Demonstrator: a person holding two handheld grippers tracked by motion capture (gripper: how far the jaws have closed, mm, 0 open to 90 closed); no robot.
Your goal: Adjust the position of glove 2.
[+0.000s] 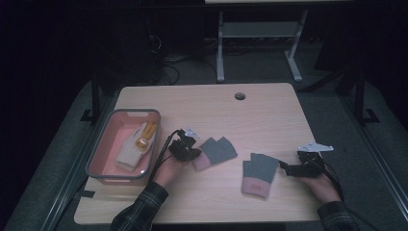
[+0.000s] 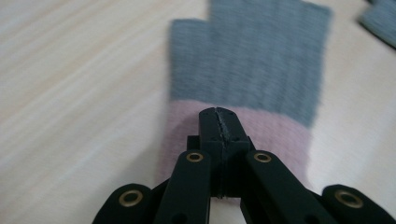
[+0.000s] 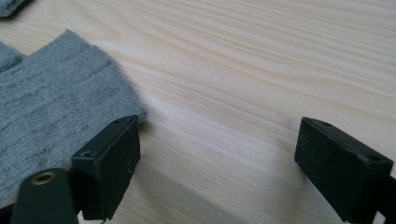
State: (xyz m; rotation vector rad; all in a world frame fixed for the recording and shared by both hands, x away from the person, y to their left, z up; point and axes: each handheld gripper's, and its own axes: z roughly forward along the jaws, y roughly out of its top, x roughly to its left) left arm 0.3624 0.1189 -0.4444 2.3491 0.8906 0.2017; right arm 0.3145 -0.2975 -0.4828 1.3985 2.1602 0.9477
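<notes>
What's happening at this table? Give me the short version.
A person works two handheld grippers over a pair of grey gloves with pink cuffs. The left gripper has its jaws shut on the left glove at its pink cuff. The right gripper sits open beside the right glove, one jaw at its grey edge. A pink bin holds a light-coloured glove.

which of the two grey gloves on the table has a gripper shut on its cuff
The left glove, beside the pink bin: the left gripper is shut on its pink cuff. The right glove lies free, the right gripper open at its edge.
</notes>
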